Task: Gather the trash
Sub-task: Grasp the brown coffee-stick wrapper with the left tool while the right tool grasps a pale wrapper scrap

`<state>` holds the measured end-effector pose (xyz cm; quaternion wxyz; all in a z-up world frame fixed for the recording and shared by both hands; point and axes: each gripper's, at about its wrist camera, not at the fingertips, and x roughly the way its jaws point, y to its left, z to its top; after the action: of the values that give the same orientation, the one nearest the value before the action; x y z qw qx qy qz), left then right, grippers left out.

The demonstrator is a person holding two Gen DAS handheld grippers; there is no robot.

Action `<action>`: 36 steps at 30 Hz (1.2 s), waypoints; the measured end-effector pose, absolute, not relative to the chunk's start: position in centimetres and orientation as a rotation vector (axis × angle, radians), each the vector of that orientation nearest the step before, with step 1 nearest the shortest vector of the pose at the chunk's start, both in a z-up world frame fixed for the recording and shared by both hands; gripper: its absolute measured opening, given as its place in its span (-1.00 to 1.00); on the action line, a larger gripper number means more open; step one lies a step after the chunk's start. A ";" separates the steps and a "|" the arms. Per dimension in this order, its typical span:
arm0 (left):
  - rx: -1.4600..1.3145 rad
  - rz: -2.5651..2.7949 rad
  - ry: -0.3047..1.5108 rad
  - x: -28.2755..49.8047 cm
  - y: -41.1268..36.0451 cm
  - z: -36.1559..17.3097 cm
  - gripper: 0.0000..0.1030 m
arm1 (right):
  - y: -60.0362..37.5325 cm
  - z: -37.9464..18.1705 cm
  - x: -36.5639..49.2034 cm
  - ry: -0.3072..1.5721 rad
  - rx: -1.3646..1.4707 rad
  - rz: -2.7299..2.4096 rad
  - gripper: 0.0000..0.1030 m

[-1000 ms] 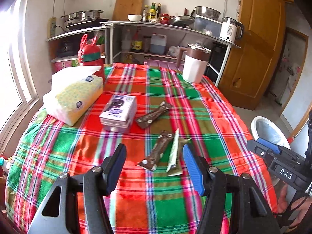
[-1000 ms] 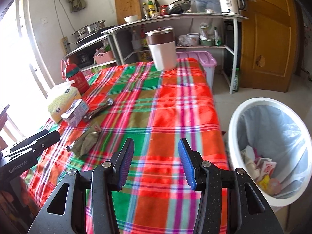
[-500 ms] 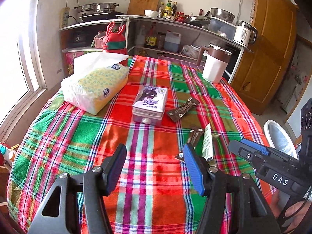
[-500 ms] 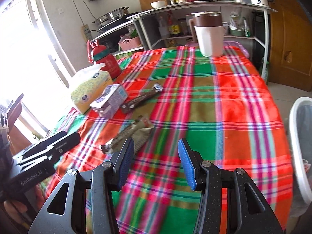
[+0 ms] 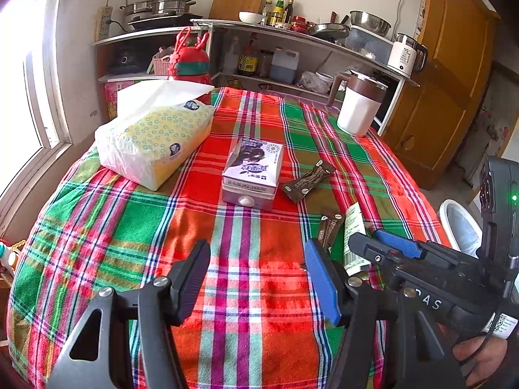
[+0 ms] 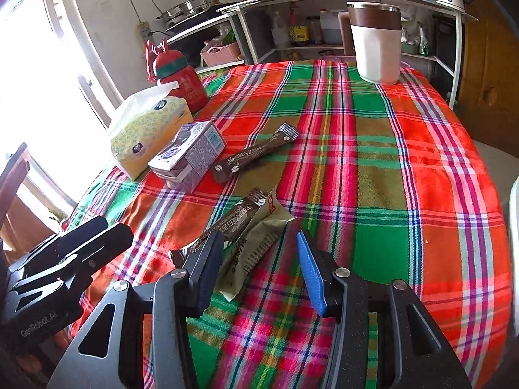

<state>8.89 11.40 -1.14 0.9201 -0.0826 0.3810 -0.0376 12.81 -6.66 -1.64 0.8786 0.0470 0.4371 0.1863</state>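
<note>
On the plaid tablecloth [image 6: 373,168] lie a green wrapper [image 6: 259,243] and a brown sachet [image 6: 240,220] side by side. A second brown sachet [image 6: 256,157] and a purple drink carton [image 6: 191,155] lie farther back. My right gripper [image 6: 256,262] hangs low over the near pair. Its jaws are closing with the green wrapper's end between them, and the pads are not pressing on it. My left gripper [image 5: 256,272] stands open over bare cloth, left of the wrappers [image 5: 353,223]. The right gripper [image 5: 373,241] shows beside them in the left wrist view.
A tissue pack [image 5: 155,139] and a red bottle [image 5: 189,64] stand at the far left, and a white jug [image 5: 358,110] at the far right corner. A white bin [image 5: 460,227] sits on the floor beyond the right table edge. Kitchen shelves line the back wall.
My right gripper swung from the bin side across to the near wrappers, came lower, and its jaws narrowed. The left gripper drifted left off the wrappers, then held still.
</note>
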 end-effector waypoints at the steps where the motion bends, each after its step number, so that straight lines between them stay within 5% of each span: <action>1: -0.170 -0.084 0.786 9.0 11.3 -1.2 0.22 | -6.7 -1.7 12.8 0.914 0.090 0.379 -0.43; 4: -0.172 -0.100 0.796 9.4 10.8 -1.4 0.22 | -7.1 -1.9 12.9 0.918 0.097 0.384 -0.75; 25: -0.060 -0.205 0.900 13.3 5.0 -3.9 0.21 | -12.7 -0.6 11.9 0.854 0.144 0.266 -0.87; 36: 0.004 -0.170 0.899 13.8 4.2 -4.0 -0.33 | -13.3 -0.8 12.1 0.869 0.189 0.337 -0.86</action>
<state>13.81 4.23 -3.99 0.8971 0.0018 0.4342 -0.0821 12.10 -13.35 -0.84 0.8890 0.0908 0.4184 0.1623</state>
